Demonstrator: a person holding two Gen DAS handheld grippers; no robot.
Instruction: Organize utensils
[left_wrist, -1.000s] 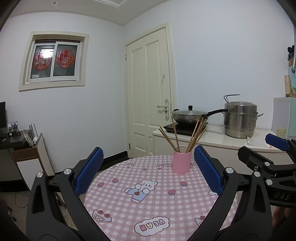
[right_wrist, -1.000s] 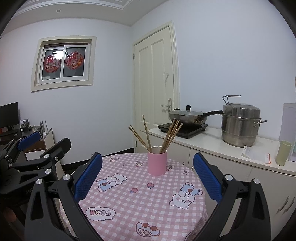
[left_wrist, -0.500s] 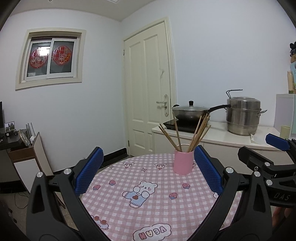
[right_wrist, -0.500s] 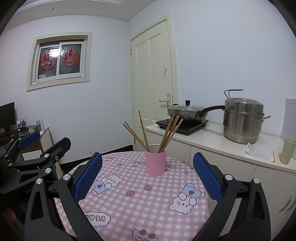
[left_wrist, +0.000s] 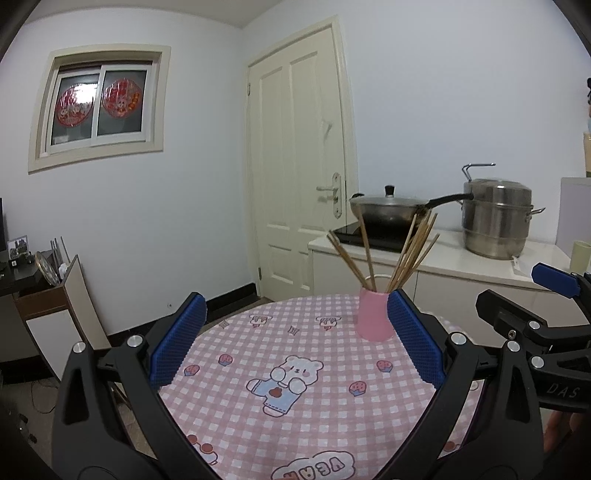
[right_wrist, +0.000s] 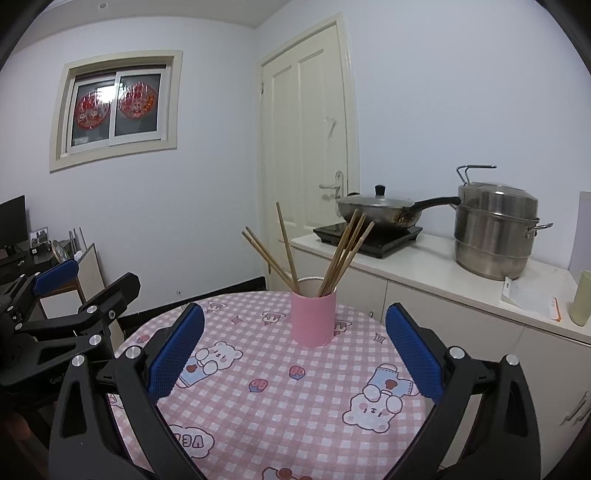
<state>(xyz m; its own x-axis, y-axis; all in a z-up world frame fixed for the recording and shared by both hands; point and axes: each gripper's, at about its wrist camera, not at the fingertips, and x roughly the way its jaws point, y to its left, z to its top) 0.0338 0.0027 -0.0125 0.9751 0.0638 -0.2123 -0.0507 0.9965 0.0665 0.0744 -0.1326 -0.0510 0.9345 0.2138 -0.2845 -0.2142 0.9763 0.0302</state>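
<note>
A pink cup (left_wrist: 373, 315) (right_wrist: 313, 317) stands upright near the far edge of a round table with a pink checked cloth (left_wrist: 303, 398) (right_wrist: 288, 398). Several wooden chopsticks (left_wrist: 406, 251) (right_wrist: 334, 254) stick out of it, fanned apart. My left gripper (left_wrist: 295, 343) is open above the near part of the table, with nothing between its blue pads. My right gripper (right_wrist: 293, 349) is open too, the cup standing beyond its fingertips. Each gripper shows at the edge of the other's view.
A white counter (right_wrist: 443, 269) behind the table carries a hob with a lidded wok (right_wrist: 380, 212), a steel steamer pot (right_wrist: 495, 229), a paper slip and a pale green cup (right_wrist: 581, 299). A cream door (left_wrist: 303, 166) is shut. A low cabinet (left_wrist: 48, 306) stands at left.
Both views have tilted slightly down and drawn a little nearer the table; the cup sits lower in the frames. Both grippers stay open and the cup has not moved.
</note>
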